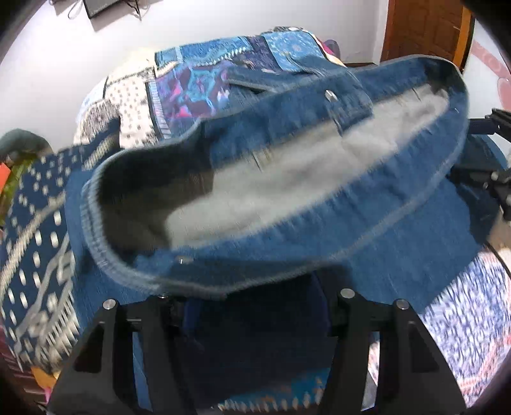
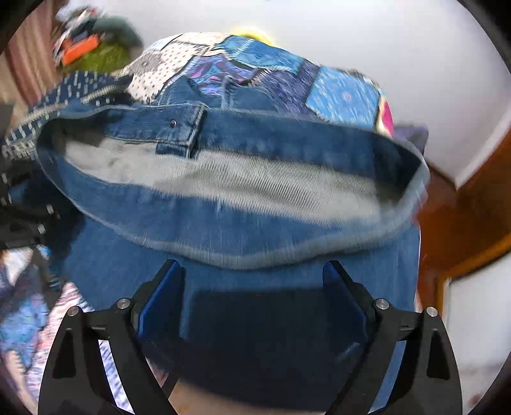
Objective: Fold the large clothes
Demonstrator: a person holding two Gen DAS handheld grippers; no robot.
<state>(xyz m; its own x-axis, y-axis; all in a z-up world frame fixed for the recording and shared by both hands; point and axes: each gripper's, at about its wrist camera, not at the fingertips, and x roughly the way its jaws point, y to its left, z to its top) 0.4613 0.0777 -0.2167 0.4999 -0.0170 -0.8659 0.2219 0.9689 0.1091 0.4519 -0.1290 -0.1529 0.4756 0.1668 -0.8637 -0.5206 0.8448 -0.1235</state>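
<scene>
A pair of blue denim jeans (image 1: 351, 223) lies on a patchwork bedspread (image 1: 198, 83), its waistband gaping open toward me and showing the pale lining (image 1: 255, 178). My left gripper (image 1: 252, 297) stands open at the near waistband edge, and the denim hangs over its fingertips. In the right wrist view the same jeans (image 2: 242, 233) fill the frame, metal button (image 2: 172, 122) at the far band. My right gripper (image 2: 254, 271) is open, its blue pads (image 2: 163, 297) apart above the denim. The right gripper's body shows at the left wrist view's right edge (image 1: 491, 178).
The patchwork bedspread (image 2: 255, 70) covers the bed. A pile of green and orange items (image 2: 92, 51) sits at the far left. A wooden door (image 1: 424, 28) stands at the back right. White walls surround the bed.
</scene>
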